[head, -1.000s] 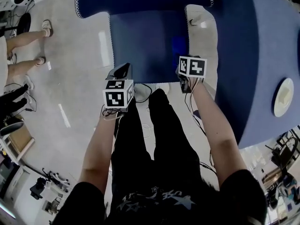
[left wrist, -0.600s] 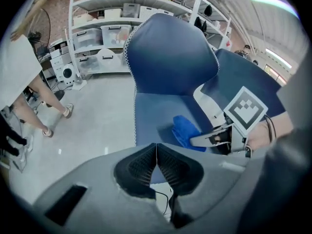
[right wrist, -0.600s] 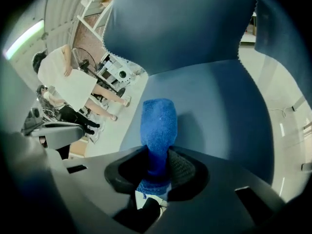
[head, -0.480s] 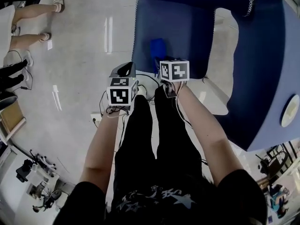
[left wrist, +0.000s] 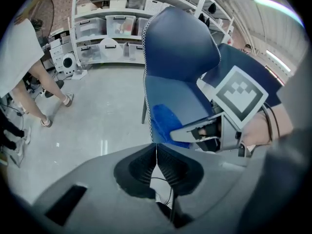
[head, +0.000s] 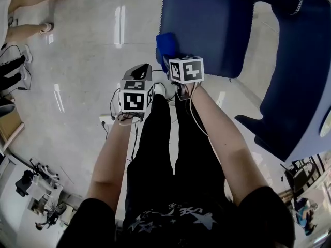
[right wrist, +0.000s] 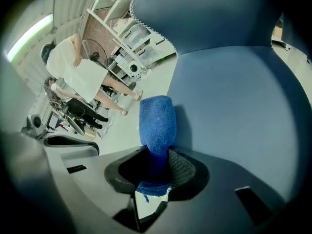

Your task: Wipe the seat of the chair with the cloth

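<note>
The right tongs (right wrist: 156, 168) clench the blue cloth (right wrist: 157, 123) by its near end. The cloth's long axis runs straight out from the tongs, and its rounded free end points forward over the left edge of the chair seat (right wrist: 234, 106). The left tongs (left wrist: 156, 152), pressed together on nothing, hang just left of the right tongs, above the floor (left wrist: 97, 111).

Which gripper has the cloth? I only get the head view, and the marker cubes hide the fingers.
Observer: The right gripper, shut on the blue cloth, which sticks out beyond it.
Operator: Is it touching the seat?
Observer: It casts a shadow on the seat near its edge; contact I cannot tell.
Operator: And the left one?
Observer: The left gripper is shut, with nothing in it.
</note>
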`<action>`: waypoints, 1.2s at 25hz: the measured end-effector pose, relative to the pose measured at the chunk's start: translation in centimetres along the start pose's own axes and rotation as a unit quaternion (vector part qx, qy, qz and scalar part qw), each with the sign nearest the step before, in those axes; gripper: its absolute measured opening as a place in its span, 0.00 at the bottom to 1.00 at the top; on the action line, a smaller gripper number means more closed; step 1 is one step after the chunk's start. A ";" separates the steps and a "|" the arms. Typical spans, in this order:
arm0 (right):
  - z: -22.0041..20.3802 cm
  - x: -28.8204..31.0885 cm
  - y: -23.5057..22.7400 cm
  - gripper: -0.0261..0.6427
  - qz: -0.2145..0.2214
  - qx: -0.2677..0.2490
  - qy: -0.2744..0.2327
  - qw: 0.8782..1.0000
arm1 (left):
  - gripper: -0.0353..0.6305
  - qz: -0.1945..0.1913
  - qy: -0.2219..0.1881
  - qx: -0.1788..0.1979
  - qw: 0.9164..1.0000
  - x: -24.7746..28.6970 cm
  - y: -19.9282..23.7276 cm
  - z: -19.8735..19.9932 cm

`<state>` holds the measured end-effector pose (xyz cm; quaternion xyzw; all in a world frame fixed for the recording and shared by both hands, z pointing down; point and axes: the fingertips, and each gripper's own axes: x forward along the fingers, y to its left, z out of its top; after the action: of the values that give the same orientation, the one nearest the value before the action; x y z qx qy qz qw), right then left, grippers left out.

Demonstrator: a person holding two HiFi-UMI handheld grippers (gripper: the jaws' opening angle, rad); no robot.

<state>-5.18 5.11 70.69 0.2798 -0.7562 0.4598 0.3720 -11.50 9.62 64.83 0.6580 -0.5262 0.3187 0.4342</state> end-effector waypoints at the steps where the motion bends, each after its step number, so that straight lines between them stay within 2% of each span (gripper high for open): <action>1: 0.0 -0.2 -0.2 0.20 -0.003 0.005 -0.004 1.000 | 0.08 -0.002 0.003 0.003 1.000 0.0 0.0 -0.2; 6: -0.5 -1.5 -2.2 0.20 -0.024 0.015 -0.008 1.000 | 0.08 -0.015 0.012 0.023 1.000 0.3 -1.0 -0.3; 18: -2.1 -6.8 -10.6 0.21 -0.067 0.073 -0.024 0.995 | 0.08 -0.048 0.013 0.074 0.996 3.2 -6.9 3.7; 30: -4.3 -13.4 -19.7 0.21 -0.127 0.135 -0.051 0.981 | 0.08 -0.070 0.025 0.121 0.990 5.6 -13.1 5.4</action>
<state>18.80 1.81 70.55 0.4439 -0.6637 0.4916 0.3476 2.36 3.33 64.36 0.7330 -0.4251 0.3649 0.3858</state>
